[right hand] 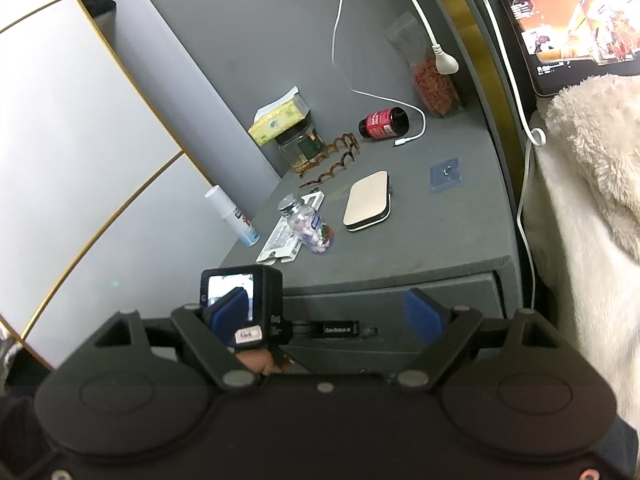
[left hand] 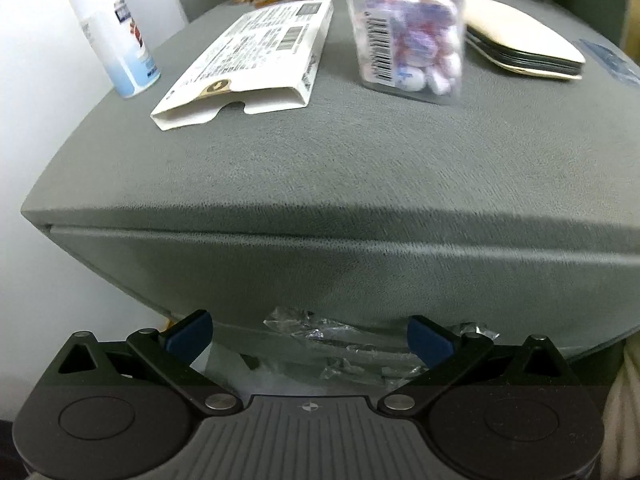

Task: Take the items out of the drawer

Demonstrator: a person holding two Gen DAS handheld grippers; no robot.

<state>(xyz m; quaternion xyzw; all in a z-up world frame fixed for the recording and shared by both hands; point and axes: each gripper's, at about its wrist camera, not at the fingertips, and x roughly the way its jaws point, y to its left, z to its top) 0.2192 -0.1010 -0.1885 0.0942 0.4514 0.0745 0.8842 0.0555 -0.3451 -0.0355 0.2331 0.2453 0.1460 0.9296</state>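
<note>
Clear plastic wrap [left hand: 320, 336] between left tool [left hand: 310, 334] fingers.

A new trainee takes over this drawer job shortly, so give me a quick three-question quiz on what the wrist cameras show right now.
1. True or false: the left hand-held gripper is shut on the clear plastic wrapping.
2. Multiple choice: which thing lies nearest the white spray bottle on the grey cabinet top? A) the flat white carton; B) the beige case; C) the tablet.
3. Fill in: in the right wrist view, the red-labelled bottle lies on its ____.

Key: 1. False: its jaws stand wide open and hold nothing. 2. A. 3. side.
</note>
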